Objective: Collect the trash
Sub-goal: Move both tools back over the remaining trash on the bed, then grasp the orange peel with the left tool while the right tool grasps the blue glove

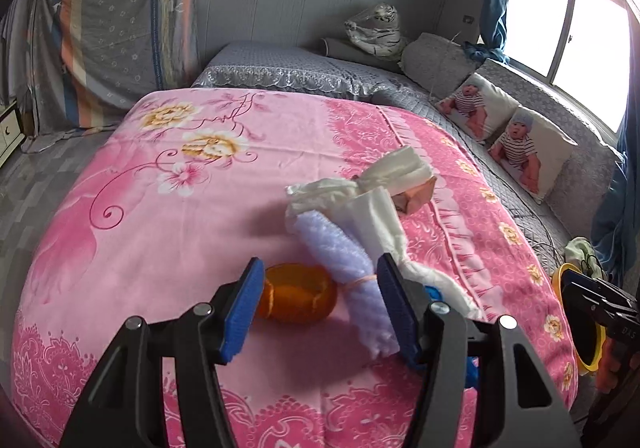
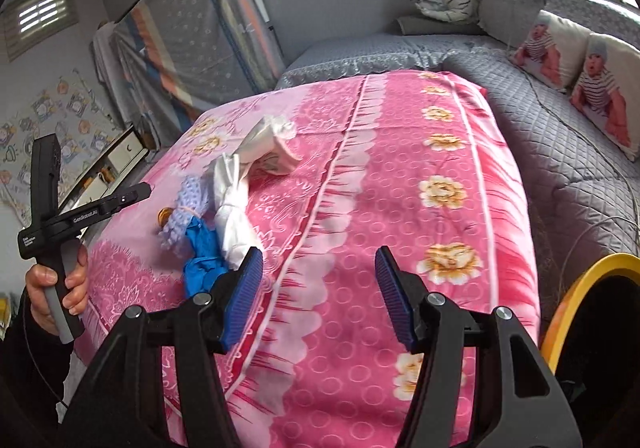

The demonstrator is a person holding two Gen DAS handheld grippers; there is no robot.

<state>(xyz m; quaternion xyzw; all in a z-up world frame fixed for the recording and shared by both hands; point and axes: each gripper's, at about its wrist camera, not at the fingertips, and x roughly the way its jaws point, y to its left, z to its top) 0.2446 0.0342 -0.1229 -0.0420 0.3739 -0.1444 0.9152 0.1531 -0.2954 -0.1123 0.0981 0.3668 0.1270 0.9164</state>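
Pink floral blanket (image 1: 192, 207) covers the work surface, with a grey quilted bed (image 1: 280, 63) behind it and a bright window (image 1: 576, 23) at right. Striped patterned sheet (image 1: 112, 27) hangs at far left in the left wrist view. Readable text: "GeoRobot.AI" on the black handle (image 2: 76, 224) gripped by a hand (image 2: 56, 288) at the left edge of the right wrist view; smaller print on that handle is too small to read. "DAS" shows on a black device (image 1: 600, 308) at the right edge of the left wrist view, cut off.

Trash sits clustered on the blanket: orange translucent cup-like piece (image 1: 296, 292), lilac textured roll (image 1: 340, 260) bound with a rubber band, white crumpled paper (image 1: 372, 203), small tan carton (image 1: 416, 195) mostly hidden behind the paper, blue crumpled scrap (image 2: 204, 252) largely blocked in the left view.

Left gripper (image 1: 316, 304) hovers over the pile, jaws parted, lilac roll and orange piece seen between the pads but not pinched. Right gripper (image 2: 318, 296) has jaws parted over bare blanket, nothing between; trash lies to its left, blue scrap just beside its left pad.

Two baby-print pillows (image 1: 504, 135) lean along the right. Plastic-wrapped striped plush (image 1: 376, 27) sits on the far bed. Yellow-rimmed bin (image 2: 592, 296) is cut off bottom right, inside dark.
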